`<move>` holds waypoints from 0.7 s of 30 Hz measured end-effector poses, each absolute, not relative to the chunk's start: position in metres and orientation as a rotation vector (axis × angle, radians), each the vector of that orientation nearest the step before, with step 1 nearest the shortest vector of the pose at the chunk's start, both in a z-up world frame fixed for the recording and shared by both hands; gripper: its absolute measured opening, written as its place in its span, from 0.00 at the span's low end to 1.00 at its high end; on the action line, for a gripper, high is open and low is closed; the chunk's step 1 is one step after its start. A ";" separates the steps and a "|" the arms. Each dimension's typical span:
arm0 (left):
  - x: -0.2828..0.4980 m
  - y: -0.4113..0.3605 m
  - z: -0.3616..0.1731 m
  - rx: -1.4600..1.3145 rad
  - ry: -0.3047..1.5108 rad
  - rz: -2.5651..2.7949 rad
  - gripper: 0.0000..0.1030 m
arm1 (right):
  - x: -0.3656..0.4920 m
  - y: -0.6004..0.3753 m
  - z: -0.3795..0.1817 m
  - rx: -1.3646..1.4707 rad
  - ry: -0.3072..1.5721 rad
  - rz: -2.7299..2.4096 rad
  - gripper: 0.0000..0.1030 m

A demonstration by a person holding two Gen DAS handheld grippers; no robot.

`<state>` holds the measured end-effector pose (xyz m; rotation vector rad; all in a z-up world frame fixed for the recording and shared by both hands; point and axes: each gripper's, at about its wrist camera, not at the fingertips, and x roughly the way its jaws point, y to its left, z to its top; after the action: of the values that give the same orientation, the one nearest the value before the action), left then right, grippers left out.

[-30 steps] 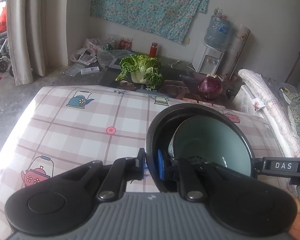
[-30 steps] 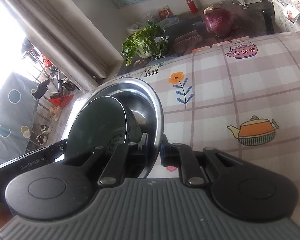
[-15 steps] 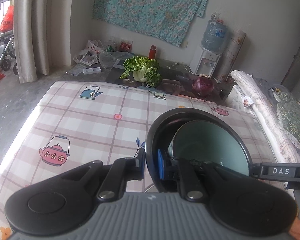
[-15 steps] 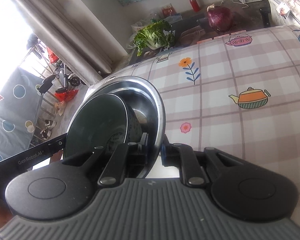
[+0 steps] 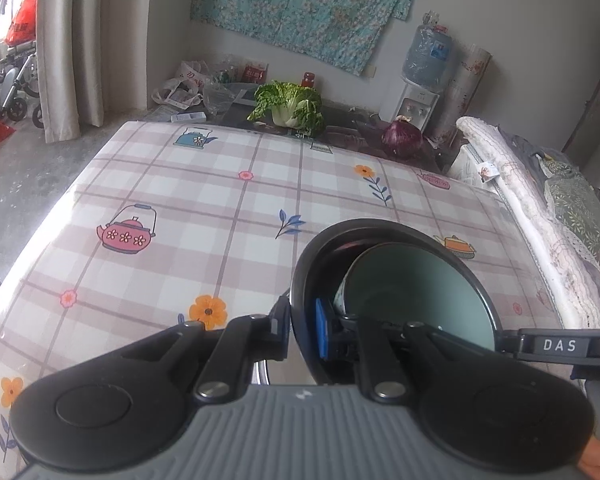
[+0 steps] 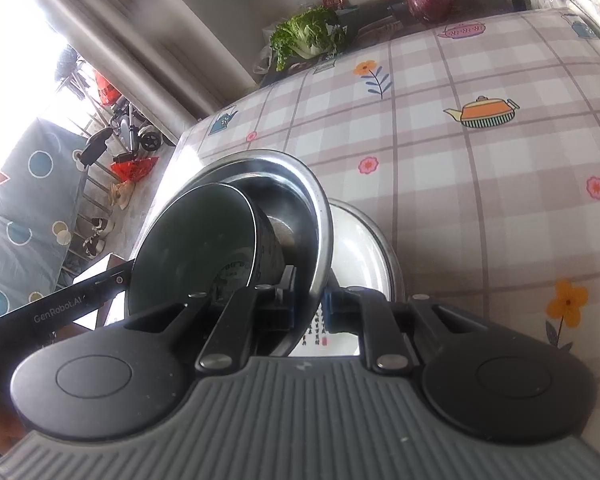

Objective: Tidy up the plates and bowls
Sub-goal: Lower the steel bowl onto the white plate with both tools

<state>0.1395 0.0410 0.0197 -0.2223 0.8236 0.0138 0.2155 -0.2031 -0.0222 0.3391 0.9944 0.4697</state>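
Grip comes first: my left hand-held gripper (image 5: 300,330) and my right hand-held gripper (image 6: 310,306) are each clenched on opposite rims of the steel bowl (image 6: 300,196), so the load stays level with the dark green bowl (image 6: 192,248) nested inside, low in both frames. Beneath it lies a white plate (image 6: 364,248) on the checked desk (image 5: 180,200), likely my stacking spot; cabbage (image 5: 290,106) and red onion (image 5: 402,140) sit beyond the desk's upper edge, well clear.
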 end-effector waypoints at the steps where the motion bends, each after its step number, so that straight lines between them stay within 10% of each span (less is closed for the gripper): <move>1: 0.138 0.041 0.017 -0.224 0.830 0.014 0.13 | 0.213 -0.203 -0.025 0.336 1.000 0.469 0.13; 21: 0.123 0.042 -0.019 -0.213 0.893 0.019 0.13 | 0.194 -0.193 -0.055 0.238 1.035 0.431 0.12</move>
<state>0.1230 0.0420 -0.0185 -0.2129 0.8930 0.0190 0.1942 -0.1934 -0.0548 0.2376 1.0351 0.4311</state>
